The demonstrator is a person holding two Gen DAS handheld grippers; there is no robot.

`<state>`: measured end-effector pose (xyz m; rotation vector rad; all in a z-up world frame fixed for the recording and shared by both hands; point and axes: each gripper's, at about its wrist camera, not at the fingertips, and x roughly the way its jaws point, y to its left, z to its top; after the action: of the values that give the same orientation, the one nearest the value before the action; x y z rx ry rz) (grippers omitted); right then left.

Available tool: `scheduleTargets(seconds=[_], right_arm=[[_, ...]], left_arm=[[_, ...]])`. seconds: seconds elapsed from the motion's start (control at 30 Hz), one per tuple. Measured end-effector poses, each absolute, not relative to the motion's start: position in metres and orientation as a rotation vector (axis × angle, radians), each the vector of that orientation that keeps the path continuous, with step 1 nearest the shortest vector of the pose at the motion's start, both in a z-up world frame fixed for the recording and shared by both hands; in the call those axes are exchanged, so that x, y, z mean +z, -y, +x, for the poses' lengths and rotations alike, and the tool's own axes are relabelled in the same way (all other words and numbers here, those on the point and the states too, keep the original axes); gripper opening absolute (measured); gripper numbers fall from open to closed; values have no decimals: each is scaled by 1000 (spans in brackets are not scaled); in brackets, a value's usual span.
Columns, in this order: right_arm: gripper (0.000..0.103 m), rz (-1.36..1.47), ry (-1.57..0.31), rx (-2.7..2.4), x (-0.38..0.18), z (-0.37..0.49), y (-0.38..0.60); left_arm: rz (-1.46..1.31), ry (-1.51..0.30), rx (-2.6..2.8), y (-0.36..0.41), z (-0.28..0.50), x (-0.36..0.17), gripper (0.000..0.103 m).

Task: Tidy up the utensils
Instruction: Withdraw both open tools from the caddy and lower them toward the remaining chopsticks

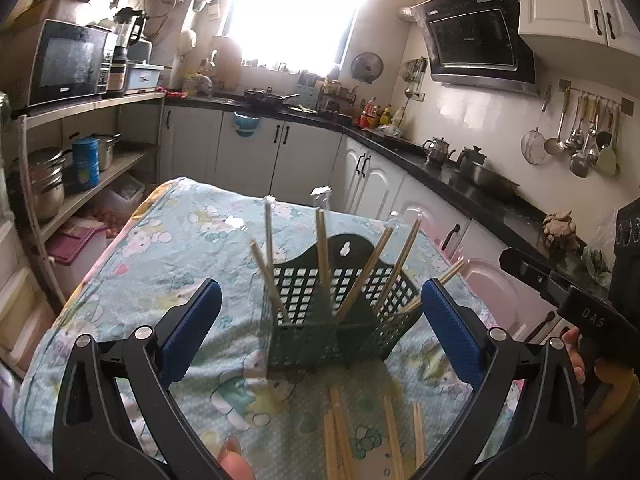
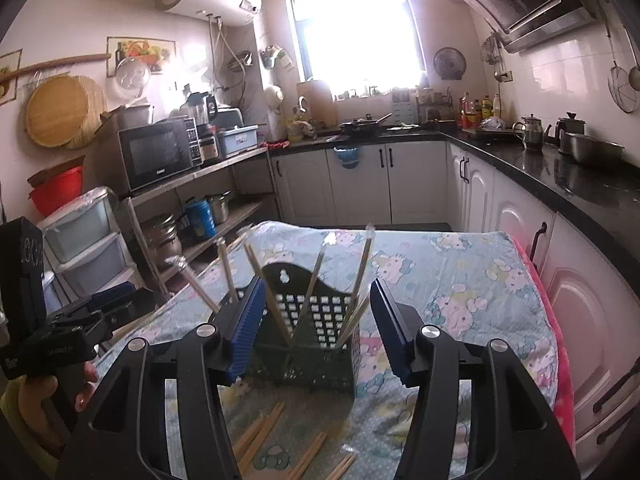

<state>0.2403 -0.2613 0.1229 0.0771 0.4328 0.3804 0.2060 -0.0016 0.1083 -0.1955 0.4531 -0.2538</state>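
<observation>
Item: dark green lattice basket (image 1: 340, 320), taken as landmark; it stands on a surface draped in a cartoon-print cloth (image 1: 160, 264), roughly mid-surface, with bare cloth seen to its left and behind it up to the far edge.

Contents: wooden chopsticks (image 1: 322, 248), leaned upright inside the basket and splayed outward past its rim.

Loose stock: further chopsticks (image 1: 340, 432) are laid flat on the cloth in front of the basket, near the front edge.

Left tool (image 1: 322, 332): jaws are spread wide, nothing gripped; the basket is framed between them, untouched.

Right tool (image 2: 318, 328): jaws are parted, nothing gripped, just before the basket.
</observation>
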Motion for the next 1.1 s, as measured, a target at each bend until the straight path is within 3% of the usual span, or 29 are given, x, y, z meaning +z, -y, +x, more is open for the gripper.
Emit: scheduleTargets(seconds=[1.1], right_arm=[[53, 11, -642, 431, 38, 222, 238]], left_arm=[[-161, -614, -183, -19, 157, 32, 91]])
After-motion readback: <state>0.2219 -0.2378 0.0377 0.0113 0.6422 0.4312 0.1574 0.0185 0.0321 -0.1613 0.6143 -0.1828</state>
